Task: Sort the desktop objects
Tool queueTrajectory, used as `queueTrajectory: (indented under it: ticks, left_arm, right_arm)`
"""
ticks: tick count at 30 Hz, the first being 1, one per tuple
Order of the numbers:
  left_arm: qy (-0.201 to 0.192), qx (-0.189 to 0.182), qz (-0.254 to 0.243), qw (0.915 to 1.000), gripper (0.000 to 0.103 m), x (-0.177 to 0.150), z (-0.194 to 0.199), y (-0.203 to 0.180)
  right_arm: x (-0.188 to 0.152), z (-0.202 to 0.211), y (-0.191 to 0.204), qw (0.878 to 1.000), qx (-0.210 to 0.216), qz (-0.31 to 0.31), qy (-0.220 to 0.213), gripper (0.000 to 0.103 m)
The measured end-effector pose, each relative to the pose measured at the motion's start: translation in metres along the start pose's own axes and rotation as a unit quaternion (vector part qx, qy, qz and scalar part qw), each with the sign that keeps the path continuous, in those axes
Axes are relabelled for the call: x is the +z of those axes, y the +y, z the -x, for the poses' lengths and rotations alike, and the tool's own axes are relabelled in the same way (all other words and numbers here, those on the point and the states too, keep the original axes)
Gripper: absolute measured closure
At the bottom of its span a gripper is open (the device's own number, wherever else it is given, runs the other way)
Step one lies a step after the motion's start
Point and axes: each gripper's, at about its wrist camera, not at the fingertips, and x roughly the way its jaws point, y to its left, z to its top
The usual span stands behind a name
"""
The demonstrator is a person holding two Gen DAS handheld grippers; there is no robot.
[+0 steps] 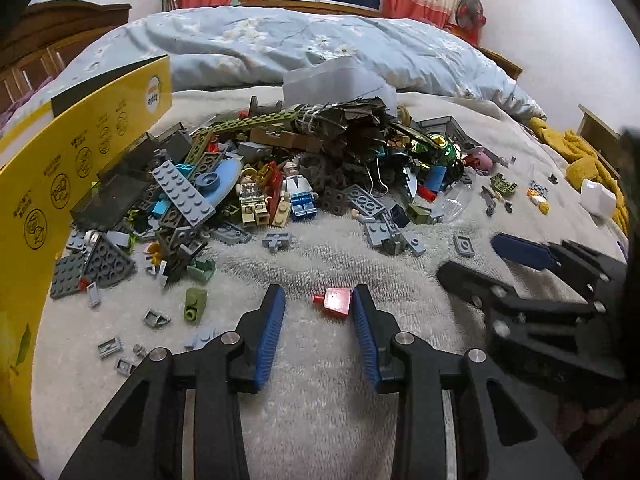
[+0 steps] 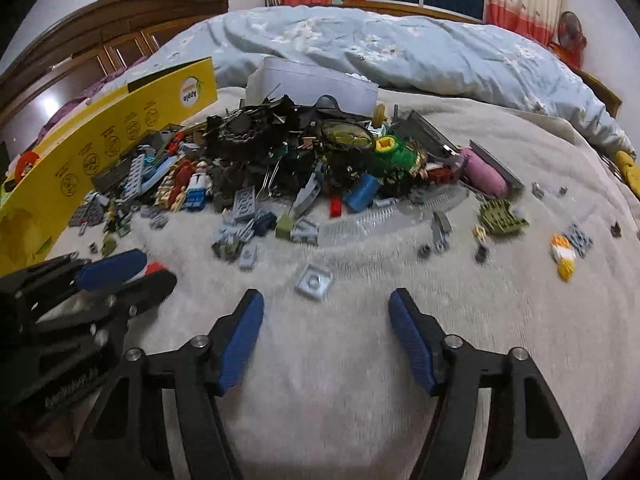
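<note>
One red brick (image 1: 337,300) between open left jaws, touching one; right jaws open, empty.

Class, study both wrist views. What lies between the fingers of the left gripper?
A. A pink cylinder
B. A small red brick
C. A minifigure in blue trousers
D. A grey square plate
B: in the left wrist view the small red brick sits on the white blanket between the blue pads of the left gripper, against one pad, with the jaws still apart.
</note>
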Motion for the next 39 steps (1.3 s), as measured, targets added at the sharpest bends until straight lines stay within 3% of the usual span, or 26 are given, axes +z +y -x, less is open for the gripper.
queueTrajectory:
  ticks: [1, 3, 5, 10, 16, 24, 34, 39]
  left_arm:
    - [-0.003, -0.001, 0.002, 1.0000, 0.068, 0.000, 0.000, 0.000]
    - [-0.005, -0.005, 0.005, 1.0000, 0.075, 0.000, 0.001, 0.004]
    - [-0.005, -0.009, 0.014, 0.9998, 0.079, 0.001, 0.001, 0.009]
    - [0.000, -0.034, 0.040, 0.9986, 0.085, 0.005, -0.002, 0.020]
    - [-0.016, -0.010, 0.005, 0.9998, 0.085, 0.003, 0.006, 0.006]
    - [-0.082, -0.017, -0.007, 0.9964, 0.085, 0.002, 0.062, -0.009]
    - [-0.181, -0.020, -0.059, 0.9816, 0.085, -0.016, 0.146, -0.034]
    - [-0.171, -0.002, -0.059, 0.9834, 0.085, -0.018, 0.147, -0.030]
  right_arm:
    - [0.005, -0.003, 0.000, 1.000, -0.004, 0.000, 0.002, 0.048]
    - [0.013, -0.007, 0.002, 1.000, -0.011, 0.000, 0.003, 0.071]
    - [0.018, -0.010, 0.003, 1.000, -0.013, -0.002, 0.005, 0.081]
    - [0.015, -0.007, 0.006, 1.000, -0.018, -0.009, -0.012, 0.093]
    - [0.013, 0.007, 0.004, 0.999, -0.020, -0.025, -0.038, 0.097]
    - [0.000, 0.054, 0.032, 0.997, -0.001, -0.005, -0.080, 0.101]
    - [-0.021, 0.126, 0.055, 0.991, 0.023, -0.010, -0.129, 0.102]
    - [-0.022, 0.125, 0.063, 0.992, 0.025, -0.002, -0.124, 0.102]
